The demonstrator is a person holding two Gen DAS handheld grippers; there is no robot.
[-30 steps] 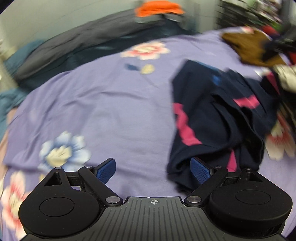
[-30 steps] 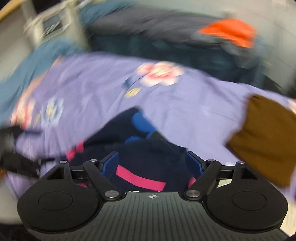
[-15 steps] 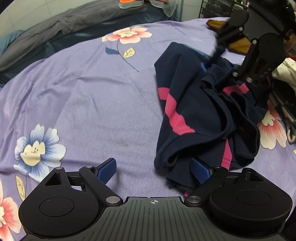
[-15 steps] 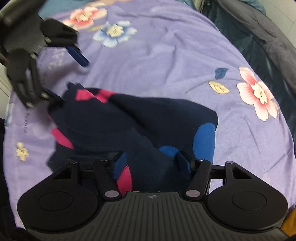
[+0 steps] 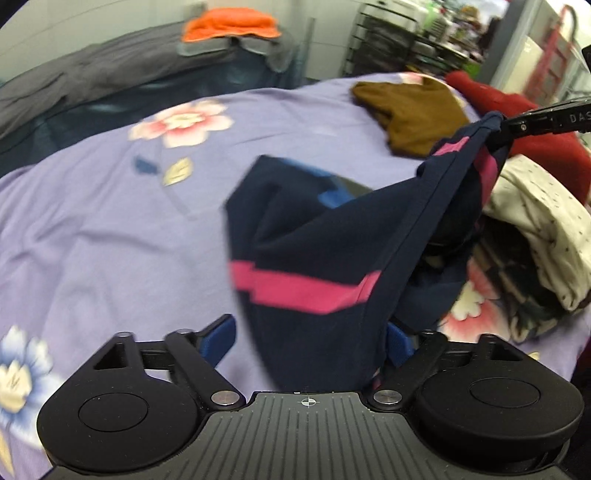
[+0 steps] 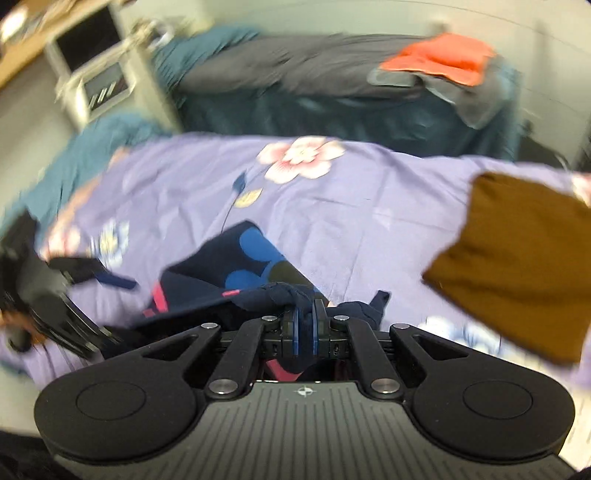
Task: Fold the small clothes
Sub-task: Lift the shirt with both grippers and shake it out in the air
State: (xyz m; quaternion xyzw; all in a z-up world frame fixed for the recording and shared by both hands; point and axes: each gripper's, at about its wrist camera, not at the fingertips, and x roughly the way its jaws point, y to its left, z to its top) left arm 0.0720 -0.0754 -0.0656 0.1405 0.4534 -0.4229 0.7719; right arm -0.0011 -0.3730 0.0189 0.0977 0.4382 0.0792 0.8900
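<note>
A navy garment [image 5: 314, 258] with pink stripes and blue patches lies partly on the purple flowered bed sheet [image 5: 110, 221]. One corner is pulled up and to the right, where my right gripper [image 5: 498, 127] pinches it. In the right wrist view the right gripper [image 6: 304, 328] has its jaws closing, and the blue pads press a bunch of the navy garment [image 6: 255, 254]. My left gripper [image 5: 307, 341] stands wide open. The stretched cloth hangs between its fingers, and neither pad presses it. One of its blue pads [image 6: 118, 281] shows blurred at the left.
A brown garment [image 5: 413, 110] lies at the far right of the sheet, with a red one [image 5: 517, 122] and a white dotted one [image 5: 546, 229] piled beside it. Grey bedding [image 5: 92, 74] with an orange cloth [image 5: 229, 24] runs along the back. A wire rack [image 5: 391, 37] stands behind.
The right gripper's jaws have come together on the navy garment and lifted its corner up and to the right. The cloth now hangs stretched between the left gripper's open fingers.
</note>
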